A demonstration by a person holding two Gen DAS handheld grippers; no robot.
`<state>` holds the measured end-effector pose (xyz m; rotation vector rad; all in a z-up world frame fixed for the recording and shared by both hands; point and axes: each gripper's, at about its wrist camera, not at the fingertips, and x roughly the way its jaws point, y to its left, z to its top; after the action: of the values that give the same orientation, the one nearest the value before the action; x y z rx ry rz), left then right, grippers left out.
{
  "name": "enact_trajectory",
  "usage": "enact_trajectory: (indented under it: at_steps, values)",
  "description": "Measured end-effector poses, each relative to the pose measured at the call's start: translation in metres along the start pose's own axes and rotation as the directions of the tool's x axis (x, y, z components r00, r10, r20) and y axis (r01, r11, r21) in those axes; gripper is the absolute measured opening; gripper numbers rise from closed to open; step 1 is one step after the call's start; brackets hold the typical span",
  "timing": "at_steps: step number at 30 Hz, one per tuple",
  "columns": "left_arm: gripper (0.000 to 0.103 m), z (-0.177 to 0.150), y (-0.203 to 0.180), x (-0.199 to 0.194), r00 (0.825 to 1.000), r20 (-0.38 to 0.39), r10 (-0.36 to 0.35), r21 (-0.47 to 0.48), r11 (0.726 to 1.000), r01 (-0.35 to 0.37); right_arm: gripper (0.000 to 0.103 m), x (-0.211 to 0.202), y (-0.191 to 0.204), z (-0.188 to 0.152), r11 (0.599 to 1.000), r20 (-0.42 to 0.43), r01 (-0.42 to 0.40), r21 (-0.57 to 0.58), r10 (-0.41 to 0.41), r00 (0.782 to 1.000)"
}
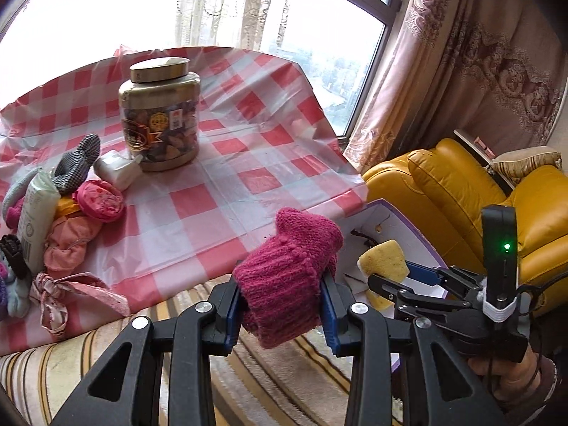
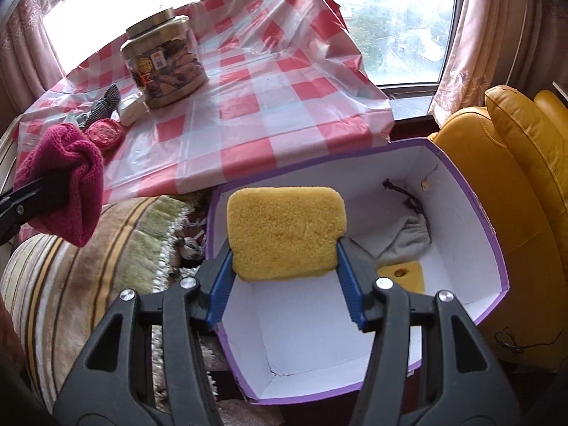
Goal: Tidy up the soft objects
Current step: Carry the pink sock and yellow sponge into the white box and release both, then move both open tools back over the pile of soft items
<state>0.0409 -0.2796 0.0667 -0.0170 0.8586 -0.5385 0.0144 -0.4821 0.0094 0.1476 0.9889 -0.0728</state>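
Two grippers are seen here, and each one is loaded. The left gripper is clamped on one magenta knitted sock, squeezed between the blue pads, with the sock held up off the table over the striped cushion and just beside the box. The right gripper is closed on one yellow sponge, held upright by its lower edge right above the open purple box.

Inside that box, three loose things can be counted in the right wrist view: one second yellow sponge with a hole in it lying on the white floor, one grey cloth bunched at the far side, and one dark cord against the back wall. So two sponges in total, one held and one already down.

On the red-and-white checked tablecloth one gold-lidded jar is stood upright near the middle. A pile of soft stuff is heaped at the table's left edge: one houndstooth fabric piece, one round pink pouch, one white packet, one peach cloth, one pink bow-tied bag, plus one small white packet touching the jar's base. More bits at the far left edge can't be made out.

One yellow leather armchair is parked beside the box.
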Motion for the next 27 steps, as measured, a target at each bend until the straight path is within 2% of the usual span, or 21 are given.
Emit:
enact_trajectory:
  at_steps: [11, 12, 15, 16, 27]
  values:
    - [0.040, 0.002, -0.030, 0.019, 0.993, -0.038, -0.116, 0.014, 0.993, 0.117, 0.062, 0.005, -0.033, -0.005, 0.994, -0.028, 0.065, 0.082, -0.063, 0.998]
    - [0.042, 0.003, -0.033, 0.020, 0.990, -0.035, -0.134, 0.010, 0.991, 0.134, 0.063, 0.006, -0.034, -0.005, 0.993, -0.027, 0.069, 0.091, -0.067, 0.997]
    - [0.067, 0.004, -0.039, 0.025, 0.985, -0.044, -0.169, 0.010, 0.985, 0.170, 0.076, 0.006, -0.035, -0.005, 0.991, -0.023, 0.080, 0.105, -0.078, 0.997]
    - [0.069, 0.004, -0.040, 0.025, 0.985, -0.043, -0.166, 0.011, 0.986, 0.167, 0.080, 0.006, -0.034, -0.005, 0.991, -0.021, 0.081, 0.107, -0.079, 0.997]
    - [0.069, 0.003, -0.028, 0.022, 0.986, -0.031, -0.164, -0.031, 0.986, 0.163, 0.080, 0.008, -0.014, -0.004, 0.997, -0.032, 0.035, 0.068, -0.033, 0.999]
